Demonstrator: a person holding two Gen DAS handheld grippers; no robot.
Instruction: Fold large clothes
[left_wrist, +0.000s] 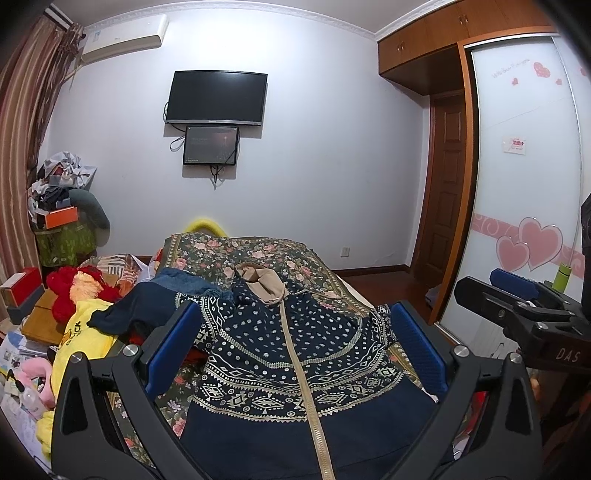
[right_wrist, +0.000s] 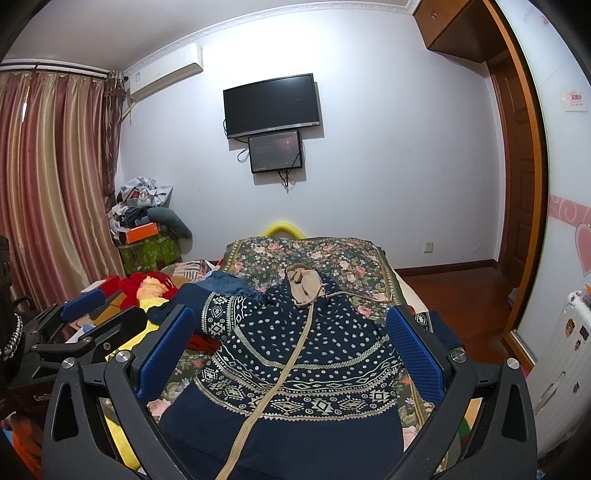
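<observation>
Left wrist view: left gripper (left_wrist: 291, 347), fingers spread wide, nothing held, above a navy patterned jacket (left_wrist: 295, 354). The jacket lies flat on a floral bedspread (left_wrist: 258, 254), long axis running away from the camera, beige hood (left_wrist: 264, 282) at the far end (zipper (left_wrist: 301, 365) along the middle). The right gripper (left_wrist: 517, 299) shows at the side; its spread cannot be told.

Right wrist view: right gripper (right_wrist: 291, 350), fingers wide apart and empty, over the same jacket (right_wrist: 295, 369); hood (right_wrist: 304, 284) points toward the wall television (right_wrist: 271, 105).

The letters "DAS" are being shown in pale print on the black body of the right gripper (left_wrist: 517, 295) — the jaws standing apart. The letters "CK" are being shown on a yellow cloth (left_wrist: 79, 328) — the rest being hidden.
</observation>
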